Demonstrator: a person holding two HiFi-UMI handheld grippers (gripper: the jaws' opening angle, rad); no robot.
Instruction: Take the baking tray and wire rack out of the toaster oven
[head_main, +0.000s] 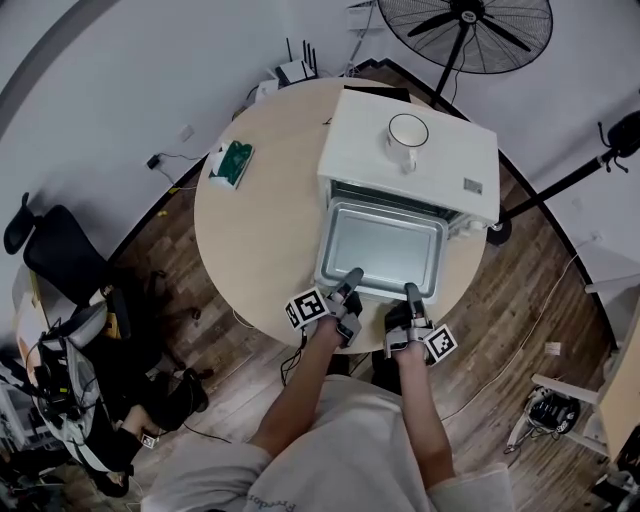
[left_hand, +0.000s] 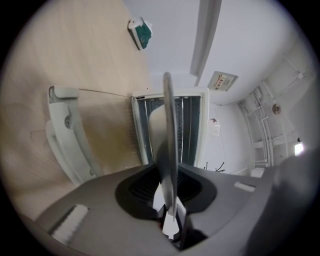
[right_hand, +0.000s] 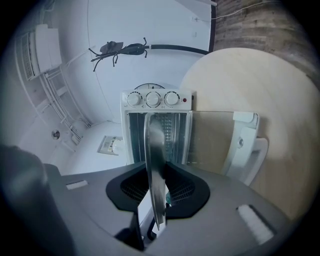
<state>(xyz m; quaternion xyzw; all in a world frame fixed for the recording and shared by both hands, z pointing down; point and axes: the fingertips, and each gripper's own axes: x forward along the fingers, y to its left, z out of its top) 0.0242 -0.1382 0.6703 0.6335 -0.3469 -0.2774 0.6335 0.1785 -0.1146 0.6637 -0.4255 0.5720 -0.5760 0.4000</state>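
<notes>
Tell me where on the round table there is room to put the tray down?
The widest bare patch of the round pale wooden table lies left of the white toaster oven, between the green packet and the near edge. In front of the oven it is crowded: the silver metal baking tray fills it.

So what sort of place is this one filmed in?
Probably an office or studio room, not a kitchen: the toaster oven sits on a round wooden table, with an office chair and a pedestal fan nearby.
</notes>
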